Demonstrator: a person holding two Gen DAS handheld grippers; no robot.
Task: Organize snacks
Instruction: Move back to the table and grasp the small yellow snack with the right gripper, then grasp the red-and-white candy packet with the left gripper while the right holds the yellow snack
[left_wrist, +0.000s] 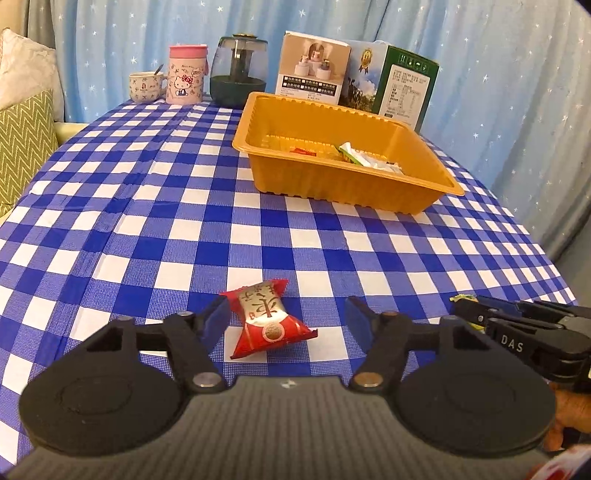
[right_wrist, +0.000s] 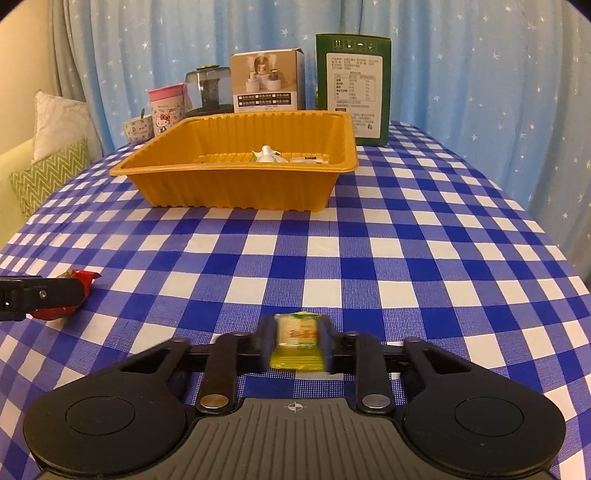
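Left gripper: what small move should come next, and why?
Probably finish closing on the red snack. It lies on the tablecloth between the left gripper's open fingers, not yet pinched; the right gripper already clamps a yellow snack.

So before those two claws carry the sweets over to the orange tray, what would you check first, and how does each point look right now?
1. Right gripper shut on the yellow wrapped candy: ok.
2. Left gripper gripping the red wrapped candy: not ok; the right pad stands clear.
3. Red candy lying between the left fingers: ok.
4. Orange ribbed plastic tray has free space: ok.
5. Checked tablecloth bare between candies and tray: ok.
6. Yellow candy lifted off the cloth: cannot tell.
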